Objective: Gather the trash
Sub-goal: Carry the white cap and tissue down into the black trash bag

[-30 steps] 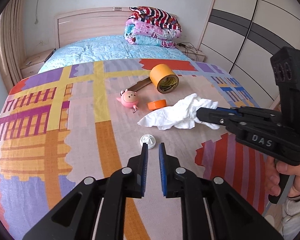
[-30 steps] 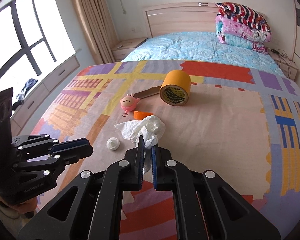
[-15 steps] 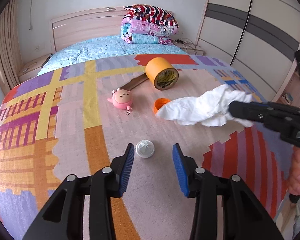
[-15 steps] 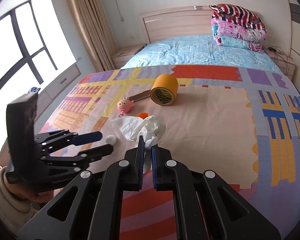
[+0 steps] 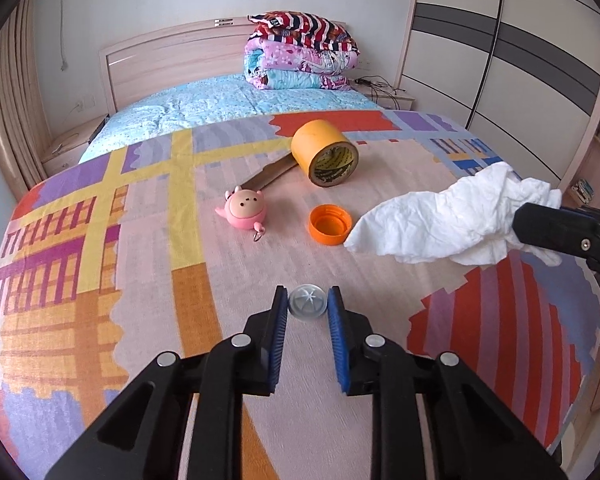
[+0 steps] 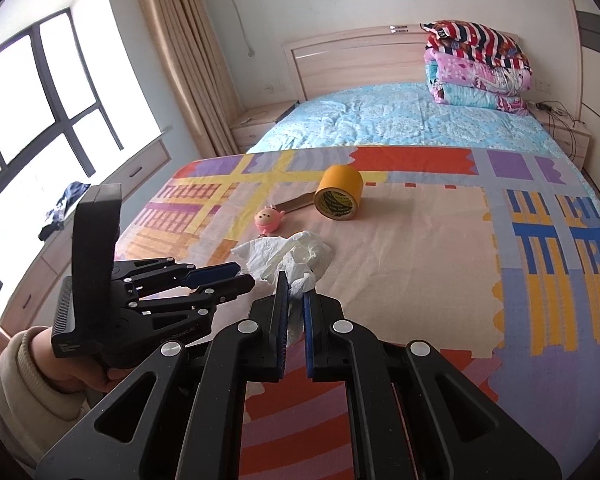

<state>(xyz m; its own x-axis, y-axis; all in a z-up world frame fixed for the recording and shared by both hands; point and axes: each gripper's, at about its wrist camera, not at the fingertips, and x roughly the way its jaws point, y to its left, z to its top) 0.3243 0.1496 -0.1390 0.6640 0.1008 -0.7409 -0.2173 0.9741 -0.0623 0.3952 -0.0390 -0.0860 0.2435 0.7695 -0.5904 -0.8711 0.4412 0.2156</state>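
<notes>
1. Left wrist view: the left gripper (image 5: 308,306) has its two blue-padded fingers (image 5: 279,316) set either side of one small white cap (image 5: 307,303) on the bed's patterned blanket (image 5: 100,280). The pads sit right at the cap's edges, but I cannot tell whether they press it or only bracket it.
2. At 12 o'clock from the cap lies one orange cap (image 5: 330,224), open side up. At 11 o'clock is one pink toy keychain (image 5: 244,211), and beyond it, at 12 o'clock, one roll of yellow tape (image 5: 325,154) on its side with a brown strip (image 5: 270,174) trailing from it.
3. At 2 o'clock, one crumpled white tissue (image 5: 456,222) hangs clear of the blanket, pinched by the right gripper (image 5: 520,220), which is cut off by the frame edge.
4. Right wrist view: the right gripper's (image 6: 295,300) fingers (image 6: 282,308) are pressed together on the tissue (image 6: 288,254), whose lower part is hidden between them.
5. The left gripper (image 6: 236,278) shows at 9 o'clock, held in a sleeved hand (image 6: 82,372). The white cap and orange cap are hidden here.
6. At the headboard, one stack of folded quilts (image 5: 300,52).
</notes>
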